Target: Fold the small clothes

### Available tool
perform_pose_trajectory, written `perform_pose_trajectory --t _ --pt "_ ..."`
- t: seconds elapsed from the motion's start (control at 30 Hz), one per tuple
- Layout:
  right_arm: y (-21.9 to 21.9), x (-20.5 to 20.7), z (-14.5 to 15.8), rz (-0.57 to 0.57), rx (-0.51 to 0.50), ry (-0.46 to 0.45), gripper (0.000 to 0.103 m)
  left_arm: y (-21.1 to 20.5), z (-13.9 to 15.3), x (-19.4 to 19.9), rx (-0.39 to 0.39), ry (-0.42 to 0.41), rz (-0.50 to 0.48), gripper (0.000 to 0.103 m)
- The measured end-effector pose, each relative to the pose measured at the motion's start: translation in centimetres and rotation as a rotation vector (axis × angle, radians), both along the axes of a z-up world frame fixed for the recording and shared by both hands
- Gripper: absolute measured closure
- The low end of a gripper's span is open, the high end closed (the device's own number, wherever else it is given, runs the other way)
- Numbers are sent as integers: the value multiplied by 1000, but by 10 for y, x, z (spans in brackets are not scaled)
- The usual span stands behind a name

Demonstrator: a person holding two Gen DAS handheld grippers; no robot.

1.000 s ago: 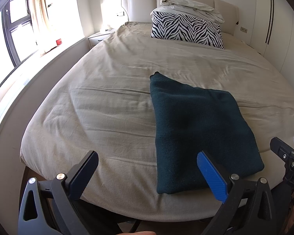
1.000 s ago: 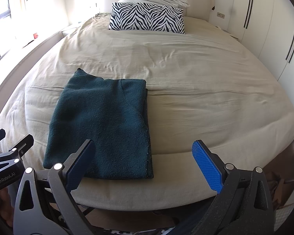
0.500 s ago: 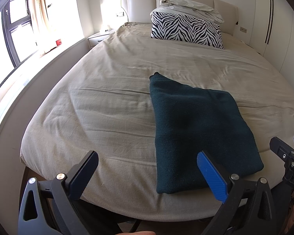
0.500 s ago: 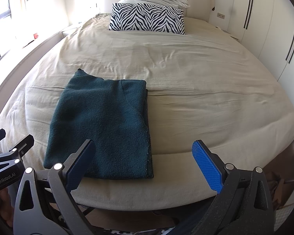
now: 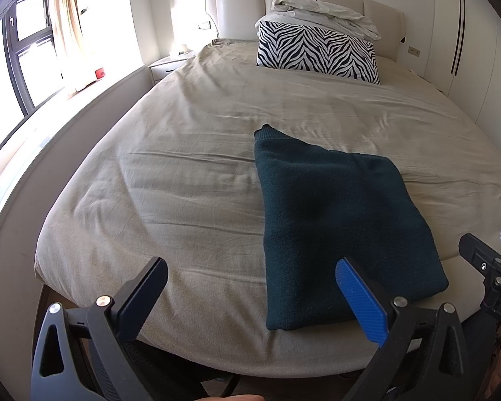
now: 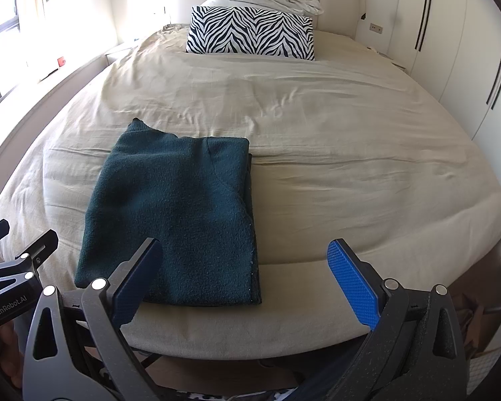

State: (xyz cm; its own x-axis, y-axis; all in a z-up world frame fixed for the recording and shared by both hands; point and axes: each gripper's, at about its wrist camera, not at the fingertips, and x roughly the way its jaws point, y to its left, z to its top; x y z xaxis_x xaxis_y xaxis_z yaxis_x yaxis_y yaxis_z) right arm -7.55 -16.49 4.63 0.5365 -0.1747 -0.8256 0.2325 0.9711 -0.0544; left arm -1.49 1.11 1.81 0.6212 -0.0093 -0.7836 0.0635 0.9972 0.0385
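Observation:
A dark green garment (image 5: pixel 337 220) lies folded into a rectangle on the beige bed cover (image 5: pixel 190 173), near the foot of the bed. It also shows in the right wrist view (image 6: pixel 183 214). My left gripper (image 5: pixel 250 297) is open and empty, held just off the foot edge to the garment's left. My right gripper (image 6: pixel 247 284) is open and empty, held off the foot edge at the garment's near right corner. Neither gripper touches the cloth. The right gripper's tip shows at the left wrist view's right edge (image 5: pixel 484 260).
A zebra-print pillow (image 5: pixel 317 53) and a crumpled white duvet (image 5: pixel 324 10) lie at the padded headboard. A window with a curtain (image 5: pixel 63 26) and a nightstand (image 5: pixel 167 65) are on the left. White wardrobe doors (image 6: pixel 451 40) run along the right.

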Motion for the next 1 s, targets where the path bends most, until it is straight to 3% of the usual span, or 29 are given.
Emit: perform_pose_trajectory --t 1.0 --pt "4 0 0 -4 0 0 2 -2 0 -1 3 0 1 0"
